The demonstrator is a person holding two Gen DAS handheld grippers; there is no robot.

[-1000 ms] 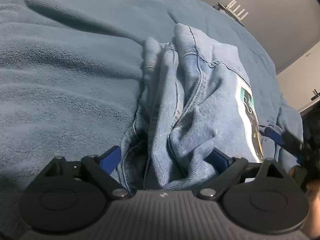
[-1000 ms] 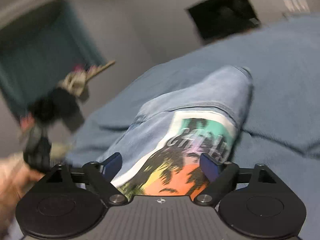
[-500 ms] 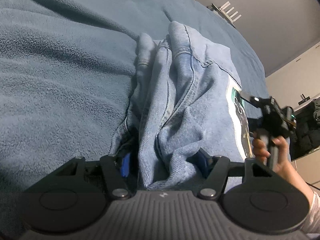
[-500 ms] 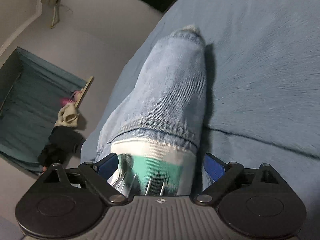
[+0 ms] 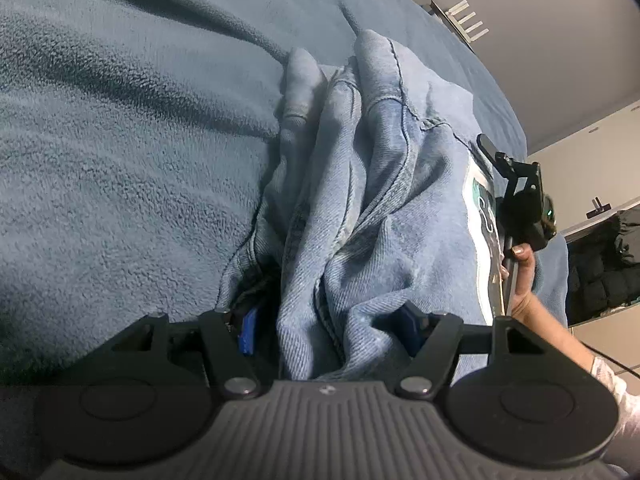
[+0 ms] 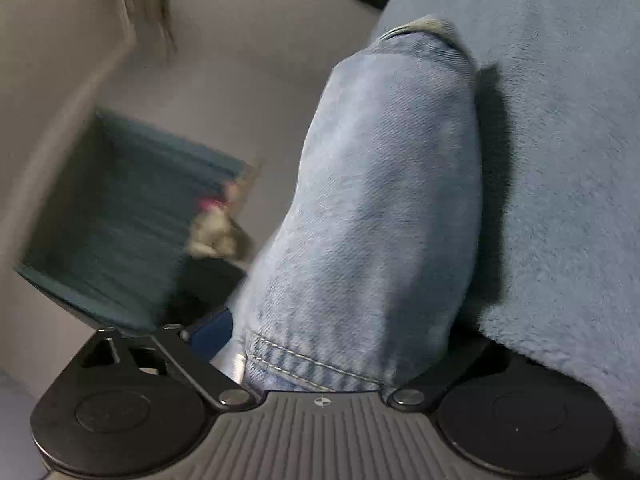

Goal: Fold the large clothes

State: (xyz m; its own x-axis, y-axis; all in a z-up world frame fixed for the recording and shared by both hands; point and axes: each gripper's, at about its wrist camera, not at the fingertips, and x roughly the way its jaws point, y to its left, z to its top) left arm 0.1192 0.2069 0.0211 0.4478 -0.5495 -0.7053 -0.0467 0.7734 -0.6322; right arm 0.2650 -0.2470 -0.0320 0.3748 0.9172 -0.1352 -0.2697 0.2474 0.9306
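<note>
A light blue denim garment [image 5: 400,208] with a colourful printed panel [image 5: 482,216] lies bunched in folds on a blue fleece blanket [image 5: 120,140]. My left gripper [image 5: 330,324] has its blue pads [image 5: 248,330] on either side of the near bunch of denim, gripping it; its jaws are opening slightly. A hand [image 5: 522,268] holds my right gripper [image 5: 516,176] at the garment's far side by the print. In the right wrist view the denim [image 6: 380,200] runs between the fingers of my right gripper [image 6: 336,336]. Its jaws are wide apart and closing a little, and its right finger is hidden under cloth.
The blanket [image 6: 560,160] covers the whole bed. A white rack [image 5: 464,20] stands against the wall beyond it. Dark clothes [image 5: 600,260] fill a shelf at the right. Beside the bed, a teal bin [image 6: 120,220] and small items [image 6: 216,236] sit on the floor.
My left jaws narrowed onto the denim bunch. The right gripper swung down and rolled, moving from over the print to the plain denim end, and came into the left wrist view.
</note>
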